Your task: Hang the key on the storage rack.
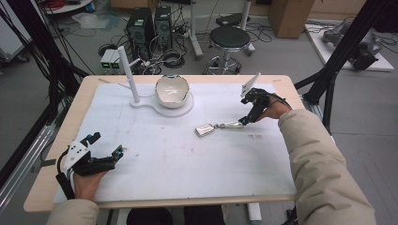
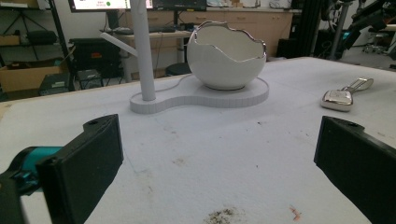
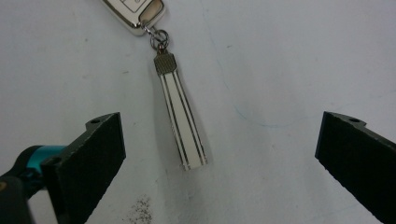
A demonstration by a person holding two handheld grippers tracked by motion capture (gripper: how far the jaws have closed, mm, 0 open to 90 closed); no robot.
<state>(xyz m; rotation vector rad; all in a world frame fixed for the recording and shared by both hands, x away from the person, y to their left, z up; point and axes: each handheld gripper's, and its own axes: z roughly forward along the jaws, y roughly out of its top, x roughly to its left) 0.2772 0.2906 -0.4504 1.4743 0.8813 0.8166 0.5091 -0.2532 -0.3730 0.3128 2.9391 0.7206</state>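
On the desk (image 1: 155,197), a white mat (image 1: 187,159) covers most of the wooden top. Toward the far side of the mat sits a white stand (image 1: 162,107) with a flat base, an upright post (image 1: 128,75) at its left end and a white egg-shaped bowl (image 1: 172,91) with a jagged, silver-edged rim on its round right end; the left tool view shows the same bowl (image 2: 226,58) resting on the base, post (image 2: 142,46) beside it. Right of centre on the mat lies a key fob (image 1: 205,129) with a white strap (image 1: 231,125) joined to it by a small ring, flat on the surface and well apart from the stand. Left tool (image 1: 104,152) rests at the near left corner of the mat, held in the person's left hand (image 1: 87,180), jaws spread wide with nothing between them. Right tool (image 1: 245,119) is over the free end of the strap, held in the right hand (image 1: 272,110); in the right tool view its jaws stand wide apart on either side of the strap (image 3: 181,119), gripping nothing, with the fob (image 3: 135,14) at the top edge. Small dark specks mark the mat near the jaws.
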